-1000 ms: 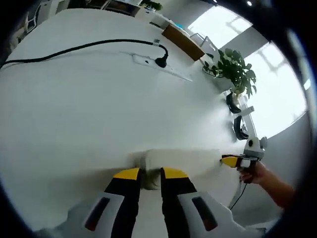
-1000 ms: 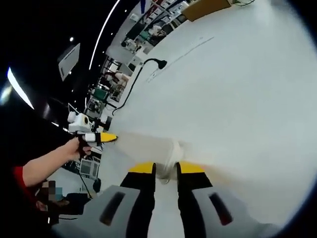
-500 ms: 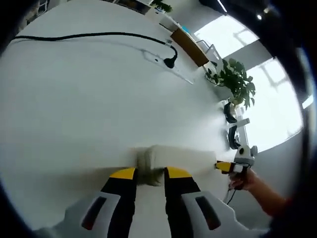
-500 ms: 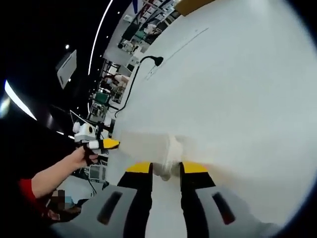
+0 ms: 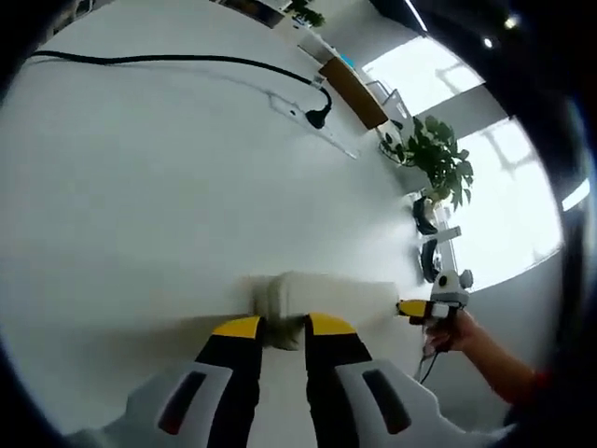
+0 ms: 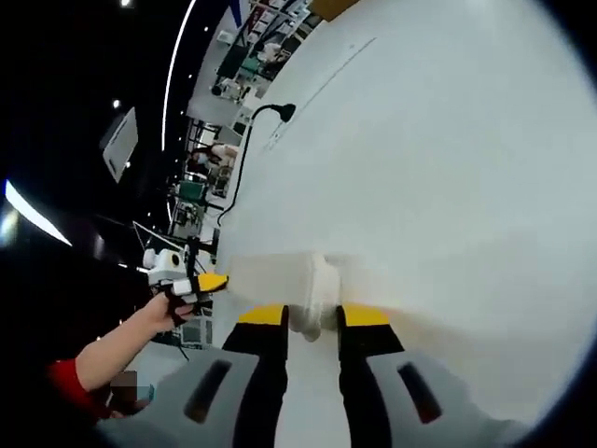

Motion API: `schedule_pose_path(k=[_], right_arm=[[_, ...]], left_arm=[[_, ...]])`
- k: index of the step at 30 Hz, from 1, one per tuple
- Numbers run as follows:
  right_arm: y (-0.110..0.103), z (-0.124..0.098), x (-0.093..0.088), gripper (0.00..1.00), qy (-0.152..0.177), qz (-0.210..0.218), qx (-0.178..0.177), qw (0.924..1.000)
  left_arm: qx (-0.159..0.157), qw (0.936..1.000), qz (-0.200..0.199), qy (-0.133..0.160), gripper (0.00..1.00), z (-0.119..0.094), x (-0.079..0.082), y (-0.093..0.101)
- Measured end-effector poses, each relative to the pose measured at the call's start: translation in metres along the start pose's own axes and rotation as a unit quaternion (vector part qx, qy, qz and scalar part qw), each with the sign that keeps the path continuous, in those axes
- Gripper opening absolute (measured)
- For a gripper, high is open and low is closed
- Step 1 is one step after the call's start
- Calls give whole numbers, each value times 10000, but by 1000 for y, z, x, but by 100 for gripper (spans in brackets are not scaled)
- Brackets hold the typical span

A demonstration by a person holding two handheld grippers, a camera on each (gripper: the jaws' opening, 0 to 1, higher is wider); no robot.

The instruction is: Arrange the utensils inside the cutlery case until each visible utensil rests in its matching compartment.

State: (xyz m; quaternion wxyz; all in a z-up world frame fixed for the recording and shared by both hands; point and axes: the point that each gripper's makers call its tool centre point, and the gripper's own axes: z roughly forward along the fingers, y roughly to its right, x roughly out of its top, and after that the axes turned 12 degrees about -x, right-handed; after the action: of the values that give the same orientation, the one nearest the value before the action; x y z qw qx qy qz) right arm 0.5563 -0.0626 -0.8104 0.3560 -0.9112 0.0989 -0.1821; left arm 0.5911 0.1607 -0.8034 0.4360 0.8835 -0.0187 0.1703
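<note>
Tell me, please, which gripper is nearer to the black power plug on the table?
Left. The left gripper holds the white case at the end toward the plug; the right gripper clamps the opposite end, farther from the plug.

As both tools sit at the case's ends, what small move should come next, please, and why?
Probably steady the white case and start opening it: the left tool and right tool each clasp one end, and it lies flat on the table.
</note>
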Motion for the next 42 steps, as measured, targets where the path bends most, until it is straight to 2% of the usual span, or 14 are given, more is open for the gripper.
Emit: schedule_pose_path(k=[3,6,11,13,15,17,20,22,26,30,32,37,39,42], right_arm=[[-3,-2,-6,17,34,76,48,10000],[-3,-3,-8,16,98,-68,98,9999],[-3,-3,-10,15,88,-93,124,9998],[-3,-3,-11,15,140,-160,149,9997],[-3,-3,-11,14,123,-161,159,9997],[-3,-3,-11,14,140,-177,178,9996],[-4,-3,-11,16,81,-195,183,9996],[-5,-3,-13,17,-155,-185,179,9995],[-7,-3,-13,19,-151,-602,63,9981],[-6,-2,-13,21,-147,-461,101,9988],[-6,-2,-13,20,-125,-368,118,9992],[-7,-2,-15,20,-146,-356,95,9992],[-9,-1,-15,20,-146,-432,81,9989],[-10,1,-15,20,-154,-474,51,9987]], left_arm=[[33,10000,-57,-30,17,0,-1,1],[42,10000,-47,-53,17,1,1,-2],[70,10000,-9,59,16,0,-5,4],[77,9999,49,63,16,0,-3,2],[100,9999,89,26,15,0,1,-2],[142,9998,99,-61,15,0,-4,5],[169,9998,53,-46,15,0,-6,5],[141,9998,117,-2,16,-1,-6,5],[111,9999,110,-2,18,0,-5,6],[130,9998,44,-141,25,3,-8,5],[109,9999,16,-123,25,5,-4,1],[84,9999,-37,-77,26,5,-7,2],[54,9998,-180,-74,26,4,-8,1],[43,9999,-142,-80,26,2,-10,4]])
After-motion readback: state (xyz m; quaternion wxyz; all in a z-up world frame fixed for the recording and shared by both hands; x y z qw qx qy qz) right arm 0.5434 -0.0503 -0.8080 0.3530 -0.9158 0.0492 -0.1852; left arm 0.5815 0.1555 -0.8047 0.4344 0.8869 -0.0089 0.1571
